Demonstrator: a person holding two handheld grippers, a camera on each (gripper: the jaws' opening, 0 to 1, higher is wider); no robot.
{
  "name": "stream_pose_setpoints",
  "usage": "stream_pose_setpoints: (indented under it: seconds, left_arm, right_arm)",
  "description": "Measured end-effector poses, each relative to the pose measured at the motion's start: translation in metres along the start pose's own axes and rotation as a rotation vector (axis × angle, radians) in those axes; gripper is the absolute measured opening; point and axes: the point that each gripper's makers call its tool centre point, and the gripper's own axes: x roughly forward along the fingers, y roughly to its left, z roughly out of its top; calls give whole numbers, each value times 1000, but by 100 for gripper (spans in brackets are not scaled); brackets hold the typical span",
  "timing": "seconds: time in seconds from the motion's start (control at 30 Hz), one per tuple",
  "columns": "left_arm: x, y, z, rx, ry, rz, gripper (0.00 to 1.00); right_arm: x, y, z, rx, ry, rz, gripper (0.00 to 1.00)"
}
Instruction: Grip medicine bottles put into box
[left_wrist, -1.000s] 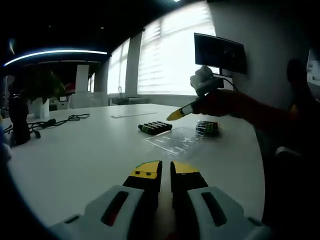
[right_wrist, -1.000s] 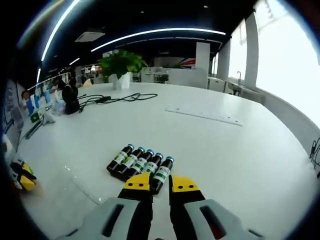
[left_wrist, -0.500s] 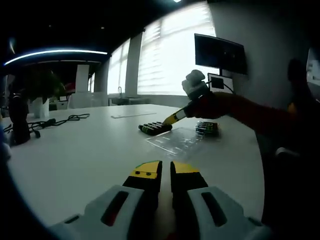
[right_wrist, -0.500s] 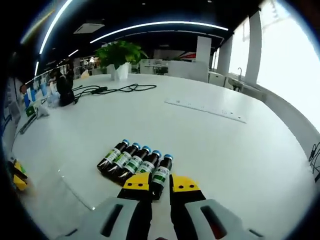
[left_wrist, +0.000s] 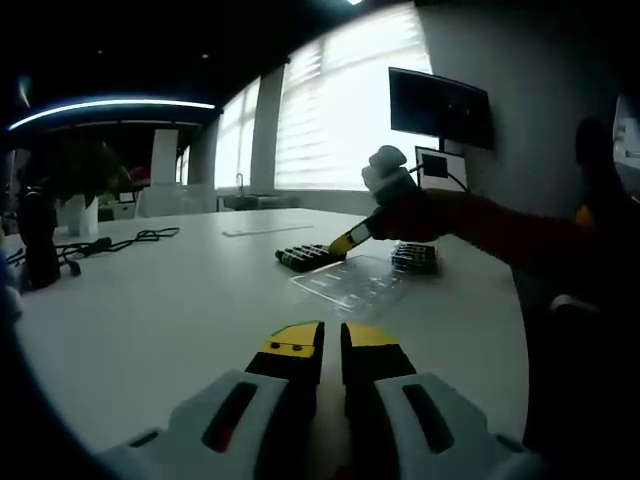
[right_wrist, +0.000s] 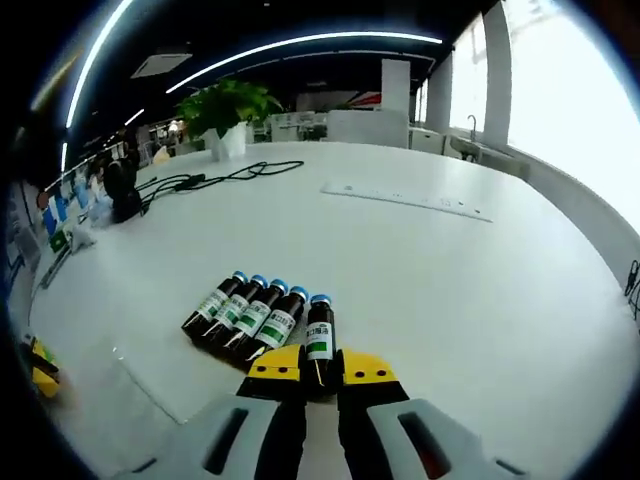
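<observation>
Now R gripper jaws narrow, pinching base of 5th bottle; L gripper nearly closed, holding nothing.

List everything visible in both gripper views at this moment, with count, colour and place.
Bottles: five, dark with blue caps and green-white labels, lying in a row on the table; the rightmost sits between the right gripper's jaws.
Tray: one, clear plastic, flat beside the bottles.
Box: one, dark with green, beyond the tray.
Table: one, white.
Plant: one, green in white pot, far end.
Cables: black, near the plant.
Monitor: one, black, on the wall.
Left gripper: yellow-tipped, over bare table.
Right gripper: yellow-tipped, at the bottles.
</observation>
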Motion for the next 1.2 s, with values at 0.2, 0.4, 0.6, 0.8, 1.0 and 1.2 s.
stream_pose_setpoints:
  seconds: [0.2,0.4,0.6,0.8,1.0,1.2]
  left_arm:
    - [0,0,0,0,0,1,2]
    - [0,0,0,0,-1,1,2]
    - [0,1,0,0,-2,1,2]
    - [0,1,0,2,-1,2,2]
    - [0,0,0,3,0,2,2]
    - [0,0,0,3,1,2,2]
  right_arm:
    - [-3,-3,0,-1,-4,-11,7]
    - [-10,-5,1,-5,-18,-18,7]
    - [-17,-5,0,21,-30,-12,7]
    - [-33,-4,4,37,-64,-10,6]
    - [-49,-1,7,12,-93,-18,6]
    - [-68,10,10,12,-131,3,6]
